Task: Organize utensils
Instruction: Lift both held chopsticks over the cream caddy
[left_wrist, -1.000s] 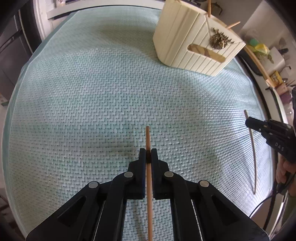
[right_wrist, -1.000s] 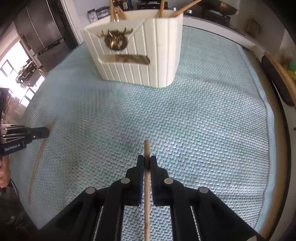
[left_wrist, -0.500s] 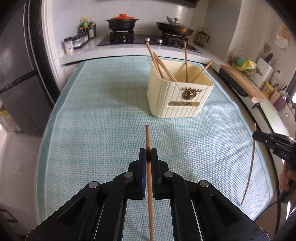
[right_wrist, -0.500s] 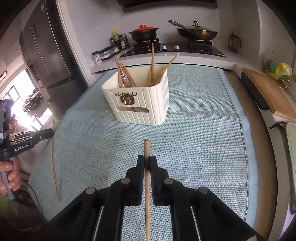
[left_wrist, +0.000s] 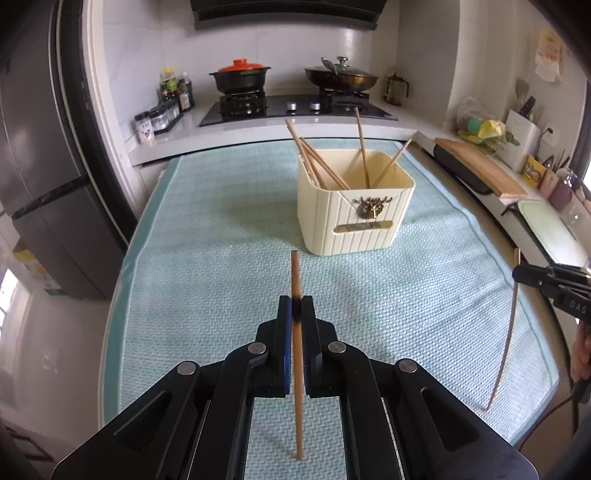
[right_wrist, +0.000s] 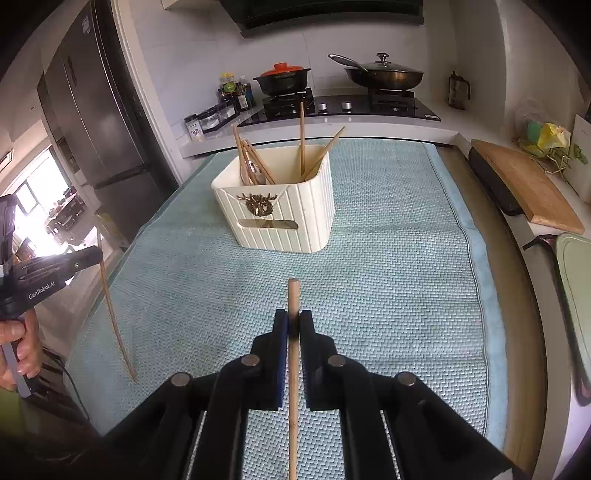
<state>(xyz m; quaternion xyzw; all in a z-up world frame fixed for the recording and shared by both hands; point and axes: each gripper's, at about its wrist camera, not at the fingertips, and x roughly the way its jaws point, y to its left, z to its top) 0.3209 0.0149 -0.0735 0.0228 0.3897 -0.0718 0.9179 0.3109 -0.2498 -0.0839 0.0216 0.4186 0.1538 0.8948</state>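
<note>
Left gripper (left_wrist: 296, 306) is clamped on one chopstick (left_wrist: 296, 354), right gripper (right_wrist: 294, 325) on a second chopstick (right_wrist: 293, 373), both held short of the cream holder (left_wrist: 354, 218), where about five more chopsticks (left_wrist: 364, 151) stand.

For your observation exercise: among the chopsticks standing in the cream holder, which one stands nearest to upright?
The lone chopstick in the middle of the cream holder; the left bundle and the right chopstick lean outward.
</note>
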